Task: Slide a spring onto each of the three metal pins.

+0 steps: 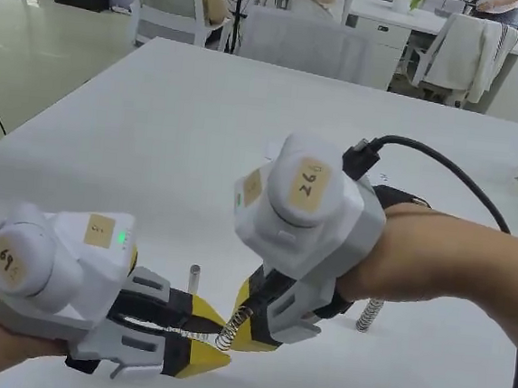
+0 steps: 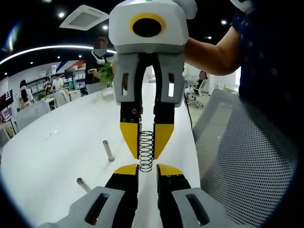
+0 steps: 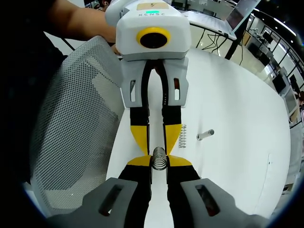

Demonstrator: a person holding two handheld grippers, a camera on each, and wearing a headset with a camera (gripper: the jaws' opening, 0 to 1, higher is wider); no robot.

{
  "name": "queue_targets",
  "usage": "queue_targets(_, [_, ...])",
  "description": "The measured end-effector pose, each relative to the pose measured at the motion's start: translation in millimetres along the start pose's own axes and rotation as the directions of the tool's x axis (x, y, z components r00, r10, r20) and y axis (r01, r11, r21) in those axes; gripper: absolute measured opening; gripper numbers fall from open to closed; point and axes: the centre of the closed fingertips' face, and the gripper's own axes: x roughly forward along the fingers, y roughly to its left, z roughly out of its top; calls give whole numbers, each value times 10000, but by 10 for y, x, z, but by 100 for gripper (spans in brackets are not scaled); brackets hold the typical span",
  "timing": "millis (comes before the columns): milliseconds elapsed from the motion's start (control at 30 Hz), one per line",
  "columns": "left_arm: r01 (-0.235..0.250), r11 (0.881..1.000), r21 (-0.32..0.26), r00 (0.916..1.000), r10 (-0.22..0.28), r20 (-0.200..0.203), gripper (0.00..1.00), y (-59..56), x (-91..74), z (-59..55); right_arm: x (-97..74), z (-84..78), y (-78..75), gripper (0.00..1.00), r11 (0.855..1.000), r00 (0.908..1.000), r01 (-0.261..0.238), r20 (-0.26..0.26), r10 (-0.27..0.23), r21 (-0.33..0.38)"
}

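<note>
One steel spring [image 1: 234,326] hangs between my two grippers above the white table [image 1: 156,130]. My right gripper [image 1: 247,325] is shut on it, and in the right gripper view the spring [image 3: 159,159] shows end-on between the yellow tips. My left gripper [image 1: 215,335] faces it, tips closed on the spring's [image 2: 146,152] near end. The right gripper [image 2: 146,140] and left gripper [image 2: 147,170] meet tip to tip. A metal pin [image 1: 194,277] stands just behind them. Two pins [image 2: 109,150] [image 2: 83,184] show at the left. A second spring [image 1: 369,314] stands by my right forearm.
Another spring [image 3: 182,136] and a pin [image 3: 205,135] lie on the table beyond the left gripper [image 3: 156,137]. A grey mesh chair [image 2: 237,156] is close to the table's edge. A black cable [image 1: 460,180] runs from the right gripper. Chairs and desks stand across the room.
</note>
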Motion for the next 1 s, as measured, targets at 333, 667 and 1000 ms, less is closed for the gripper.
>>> queue_targets(333, [-263,9994,-225,9997,263,-27,10,55,-71,-48,-73,-106,-83,9,9996,9998,164,-129,-161,218])
queue_targets(667, [-804,9949,-616,9967,800,-98,19,101,-191,-141,-226,-282,-232,9,9977,9977,503,-477,-481,456])
queue_targets(1000, [-1314,9865,-973,9913,1299,-223,25,160,-328,-270,-333,-453,-353,9,9952,9932,783,-911,-728,589])
